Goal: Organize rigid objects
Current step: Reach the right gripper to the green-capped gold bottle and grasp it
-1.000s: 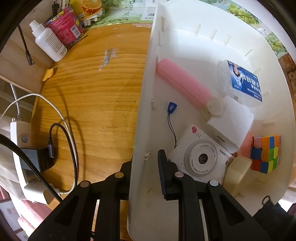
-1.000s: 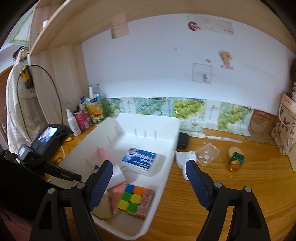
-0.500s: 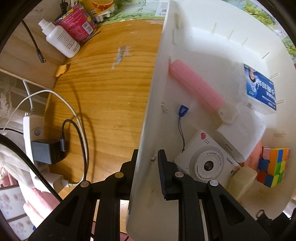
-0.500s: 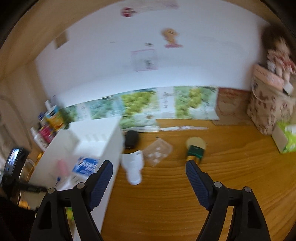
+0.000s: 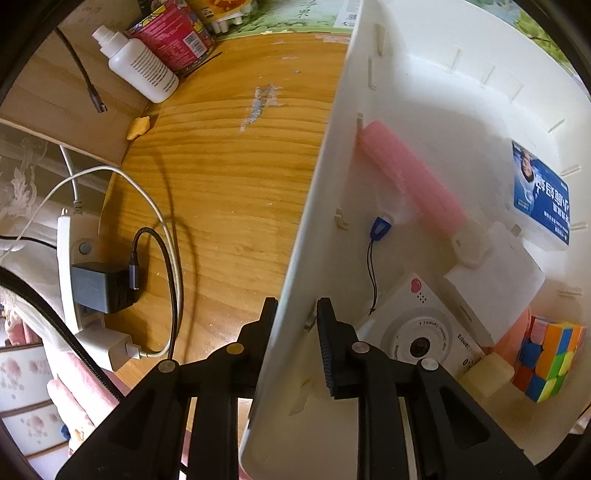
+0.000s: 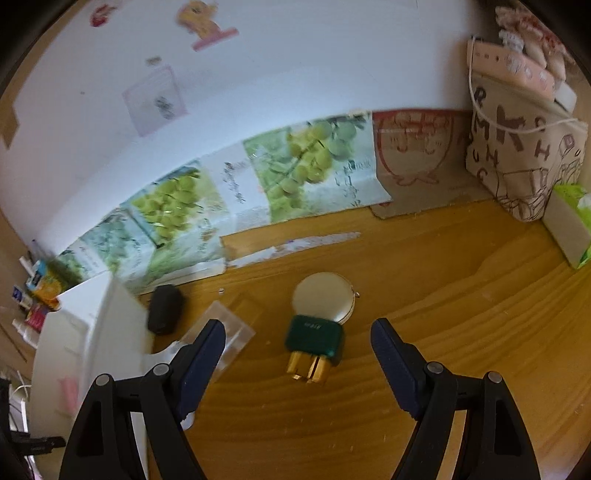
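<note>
The left gripper straddled the near wall of the white bin, one finger outside it and one inside. Its fingers were easing apart at that moment with the wall between them; the inner finger stood slightly clear of the plastic, so the grip looked released rather than clamped. The bin stood on the wooden desk.

Inside the bin lay a pink case, a blue-labelled box, a white toy camera with a blue tag on a cord, a white block, a cream-coloured block and a colour cube in the near corner. Left of the bin a white bottle and a red can stood at the back of the desk, and a power strip with a dark charger sat at its edge.

The right gripper hung over the open desk with its fingers spread wide and nothing between them. Below the gap lay a green and gold item, touching a round cream compact behind it. To the left were a clear plastic box and a black pouch, just beside the bin's corner. A printed paper bag and a green tissue box stood at the far right.
</note>
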A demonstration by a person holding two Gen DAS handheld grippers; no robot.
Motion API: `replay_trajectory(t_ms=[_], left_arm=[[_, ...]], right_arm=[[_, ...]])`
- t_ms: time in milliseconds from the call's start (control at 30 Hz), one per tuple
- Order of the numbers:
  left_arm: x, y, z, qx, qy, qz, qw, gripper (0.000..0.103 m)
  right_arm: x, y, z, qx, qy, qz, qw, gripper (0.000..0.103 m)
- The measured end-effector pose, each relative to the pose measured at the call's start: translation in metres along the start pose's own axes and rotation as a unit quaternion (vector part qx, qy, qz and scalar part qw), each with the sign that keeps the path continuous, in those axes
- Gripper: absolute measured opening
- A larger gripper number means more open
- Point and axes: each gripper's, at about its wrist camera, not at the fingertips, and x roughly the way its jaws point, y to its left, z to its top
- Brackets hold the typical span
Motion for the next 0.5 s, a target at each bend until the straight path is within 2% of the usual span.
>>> replay_trajectory(t_ms=[233,500], left_arm=[[0.003,0.003,0.009,-0.019,0.007,0.0,0.9998,0.024],[0.003,0.009,0.009,-0.03,0.015,0.002,0.9994,0.025]], right_arm=[[0.032,-0.005,0.002,0.016,0.032,-0.002,0.999,0.082],[0.052,-0.005,-0.002,0.006,0.041,-0.011,0.999,0.08]])
